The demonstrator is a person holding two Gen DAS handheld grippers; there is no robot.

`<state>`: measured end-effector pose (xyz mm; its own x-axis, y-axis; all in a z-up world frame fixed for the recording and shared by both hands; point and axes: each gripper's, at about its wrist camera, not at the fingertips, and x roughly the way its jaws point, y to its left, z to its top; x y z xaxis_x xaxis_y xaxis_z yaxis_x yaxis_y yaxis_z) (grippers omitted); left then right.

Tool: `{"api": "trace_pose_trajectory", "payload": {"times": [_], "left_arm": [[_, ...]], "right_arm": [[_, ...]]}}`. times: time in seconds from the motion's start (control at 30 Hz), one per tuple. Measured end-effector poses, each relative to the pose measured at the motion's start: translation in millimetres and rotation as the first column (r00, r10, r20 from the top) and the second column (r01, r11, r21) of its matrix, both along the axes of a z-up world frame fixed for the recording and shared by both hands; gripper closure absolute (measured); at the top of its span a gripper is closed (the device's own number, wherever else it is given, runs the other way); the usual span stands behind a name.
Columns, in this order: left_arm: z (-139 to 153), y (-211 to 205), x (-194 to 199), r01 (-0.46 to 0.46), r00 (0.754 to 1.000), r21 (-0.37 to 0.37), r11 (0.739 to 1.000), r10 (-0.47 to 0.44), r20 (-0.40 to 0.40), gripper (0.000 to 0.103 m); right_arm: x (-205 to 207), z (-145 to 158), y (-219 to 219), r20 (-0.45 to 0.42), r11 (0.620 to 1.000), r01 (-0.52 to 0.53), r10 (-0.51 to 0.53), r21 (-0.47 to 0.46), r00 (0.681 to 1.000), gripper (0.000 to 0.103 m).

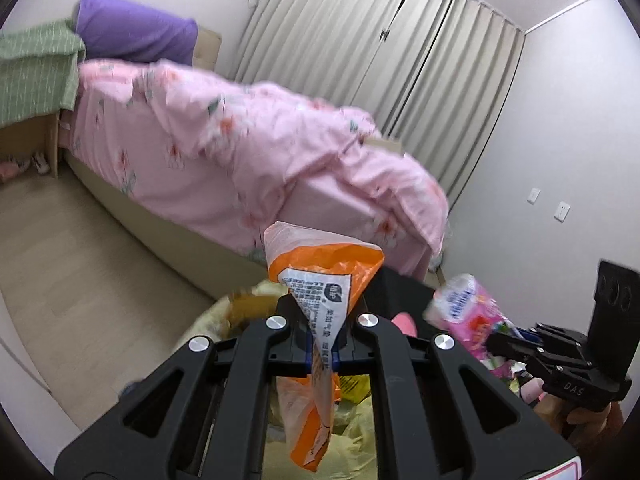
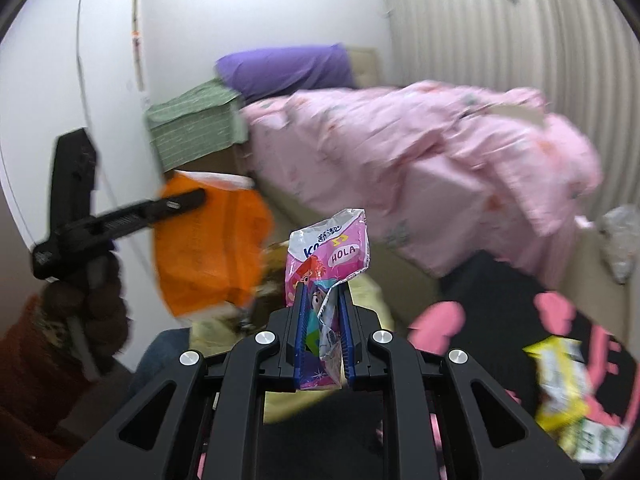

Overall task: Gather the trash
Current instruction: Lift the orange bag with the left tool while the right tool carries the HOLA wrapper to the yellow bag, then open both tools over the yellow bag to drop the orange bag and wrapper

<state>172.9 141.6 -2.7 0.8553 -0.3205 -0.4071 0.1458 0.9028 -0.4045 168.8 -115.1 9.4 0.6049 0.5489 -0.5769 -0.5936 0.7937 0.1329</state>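
My left gripper (image 1: pixel 323 354) is shut on an orange and white plastic wrapper (image 1: pixel 320 276), which sticks up past the fingertips and hangs down behind them. Below it is a yellow trash bag (image 1: pixel 356 420) with scraps inside. In the right wrist view that wrapper (image 2: pixel 208 248) shows as an orange blur at the left, with the left gripper (image 2: pixel 188 200) across it. My right gripper (image 2: pixel 323 312) is shut on a pink snack packet (image 2: pixel 332 248) marked HOLA. From the left wrist view the same packet (image 1: pixel 464 304) and right gripper (image 1: pixel 500 338) appear at the right.
A bed with a pink floral duvet (image 1: pixel 256 140) and a purple pillow (image 1: pixel 136 30) fills the room's middle. A green-covered cabinet (image 1: pixel 36 68) stands at its head. Pleated curtains (image 1: pixel 400 60) hang behind. A yellow wrapper (image 2: pixel 560 380) lies on a black and pink cloth (image 2: pixel 520 320). Pale wood floor (image 1: pixel 80 280) lies left.
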Motion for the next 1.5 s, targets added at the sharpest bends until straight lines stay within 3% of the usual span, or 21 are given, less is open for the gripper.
{"api": "trace_pose_trajectory", "payload": {"times": [0.1, 0.17, 0.27, 0.4, 0.47, 0.6, 0.87, 1.13, 1.3, 1.4, 1.47, 1.5], "left_arm": [[-37.7, 1.8, 17.9, 0.003, 0.994, 0.017, 1.000, -0.001, -0.109, 0.098], [-63.1, 4.1, 24.9, 0.000, 0.980, 0.046, 0.999, 0.009, -0.198, 0.098], [-85.1, 8.5, 23.7, -0.005, 0.963, 0.083, 0.997, 0.027, -0.269, 0.098], [-95.1, 15.3, 13.8, -0.010, 0.960, 0.097, 0.995, 0.037, -0.279, 0.098], [-96.1, 17.3, 11.8, -0.004, 0.959, 0.095, 0.995, 0.031, -0.282, 0.098], [-100.1, 15.0, 14.3, 0.029, 0.952, 0.077, 0.997, -0.004, -0.306, 0.098], [-107.1, -6.2, 31.6, 0.106, 0.935, 0.017, 0.994, -0.094, -0.342, 0.098], [-96.1, -0.9, 27.6, 0.070, 0.932, 0.039, 0.997, -0.051, -0.360, 0.097], [-75.7, 7.1, 20.0, 0.058, 0.941, 0.041, 0.997, -0.041, -0.335, 0.071], [-57.3, 9.9, 13.0, 0.061, 0.951, 0.027, 0.998, -0.050, -0.306, 0.057], [-45.3, 10.4, 9.1, 0.045, 0.955, 0.046, 0.998, -0.030, -0.296, 0.054], [-39.3, 10.7, 7.4, 0.022, 0.956, 0.071, 0.997, 0.000, -0.294, 0.053]], "right_arm": [[24.6, -29.4, 29.2, -0.077, 0.997, -0.065, 0.061, -0.049, 0.995, 0.087], [44.5, -53.6, 48.9, -0.127, 0.990, -0.081, 0.066, -0.113, 0.990, 0.087], [73.4, -84.0, 68.1, -0.211, 0.984, -0.082, 0.047, -0.160, 0.976, 0.087], [101.1, -120.4, 89.1, -0.348, 0.976, -0.135, 0.068, -0.172, 0.935, 0.087], [105.3, -129.6, 95.6, -0.377, 0.970, -0.157, 0.079, -0.184, 0.923, 0.087], [101.1, -129.8, 97.4, -0.353, 0.964, -0.162, 0.078, -0.213, 0.932, 0.087], [66.9, -115.7, 82.4, -0.203, 0.957, -0.113, 0.059, -0.265, 0.977, 0.087], [61.9, -107.4, 69.8, -0.191, 0.978, -0.085, 0.047, -0.192, 0.980, 0.087], [54.8, -104.0, 70.3, -0.169, 0.978, -0.076, 0.042, -0.197, 0.985, 0.087], [54.5, -102.0, 68.4, -0.195, 0.985, -0.085, 0.055, -0.149, 0.979, 0.084], [53.1, -99.2, 66.6, -0.204, 0.987, -0.084, 0.055, -0.137, 0.977, 0.064], [51.7, -97.2, 65.8, -0.198, 0.988, -0.081, 0.053, -0.134, 0.979, 0.062]]}}
